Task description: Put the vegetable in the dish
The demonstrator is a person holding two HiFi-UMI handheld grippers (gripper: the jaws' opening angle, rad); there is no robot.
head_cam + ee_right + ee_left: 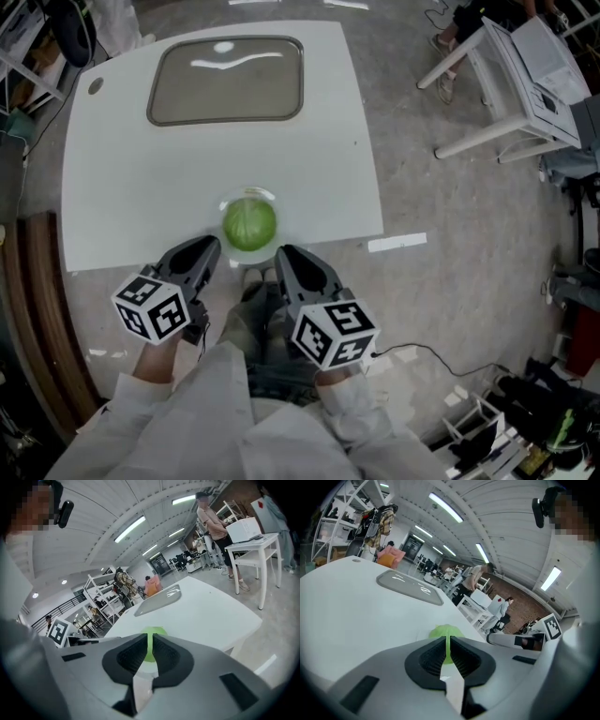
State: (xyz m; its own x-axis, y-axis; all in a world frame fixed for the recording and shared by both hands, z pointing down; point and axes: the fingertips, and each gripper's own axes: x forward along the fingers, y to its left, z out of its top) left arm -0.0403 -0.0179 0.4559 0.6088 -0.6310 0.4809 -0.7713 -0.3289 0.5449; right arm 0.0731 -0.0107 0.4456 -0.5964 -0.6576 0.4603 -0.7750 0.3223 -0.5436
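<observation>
While left tool (208, 246), right tool (284, 253) sit closed, cabbage (249, 225) in dish (266, 195) at table (141, 187) edge

My left gripper (211, 246) and right gripper (284, 253) sit side by side at the table's (141, 187) near edge, the vegetable (249, 225) in the dish (231, 201) just ahead between them, the tray (225, 80) well behind it

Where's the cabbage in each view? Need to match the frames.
Head view: cabbage at centre, by the near edge of the white table.
Left gripper view: cabbage low centre, its green top peeking over the jaw tips.
Right gripper view: cabbage low centre, again just over the jaw tips.
Shared landmark: the grey tray, beyond the cabbage at the table's far end in all three.
</observation>
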